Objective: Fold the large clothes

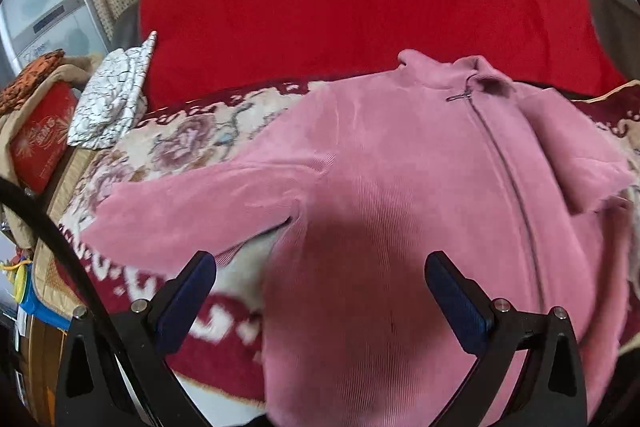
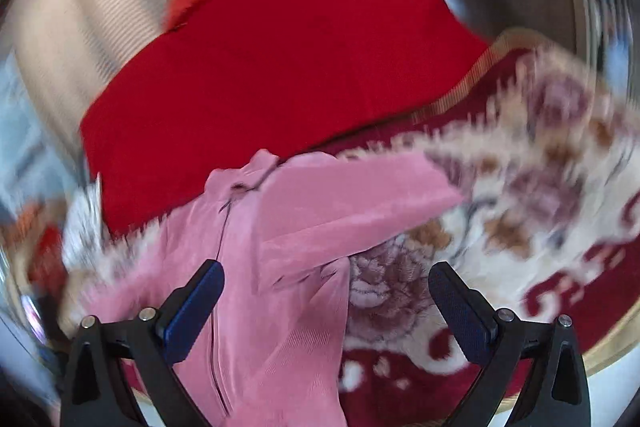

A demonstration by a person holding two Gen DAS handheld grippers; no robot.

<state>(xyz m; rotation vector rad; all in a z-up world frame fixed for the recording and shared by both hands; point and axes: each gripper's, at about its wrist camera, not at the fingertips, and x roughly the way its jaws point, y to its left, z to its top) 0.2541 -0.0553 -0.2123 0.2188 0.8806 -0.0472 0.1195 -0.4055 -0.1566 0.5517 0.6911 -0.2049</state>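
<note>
A pink corduroy zip jacket point(image 1: 400, 167) lies front up on a floral red and cream blanket point(image 1: 180, 143). Its left sleeve point(image 1: 192, 215) stretches out sideways; the right sleeve point(image 1: 568, 155) is folded in over the chest. My left gripper point(image 1: 320, 267) hovers open above the jacket's lower body, holding nothing. In the blurred right wrist view the same jacket point(image 2: 280, 307) shows with its folded sleeve point(image 2: 352, 203) pointing right. My right gripper point(image 2: 326, 275) is open over the jacket's right edge and the blanket point(image 2: 520, 187), with nothing between its fingers.
A red cloth point(image 1: 352, 7) covers the backrest behind the jacket, also the red cloth point(image 2: 280, 67) in the right view. A white crackle-patterned cloth point(image 1: 116, 99) lies at the left, beside a red box point(image 1: 40, 143) and other clutter. A grey appliance point(image 1: 44, 3) stands far left.
</note>
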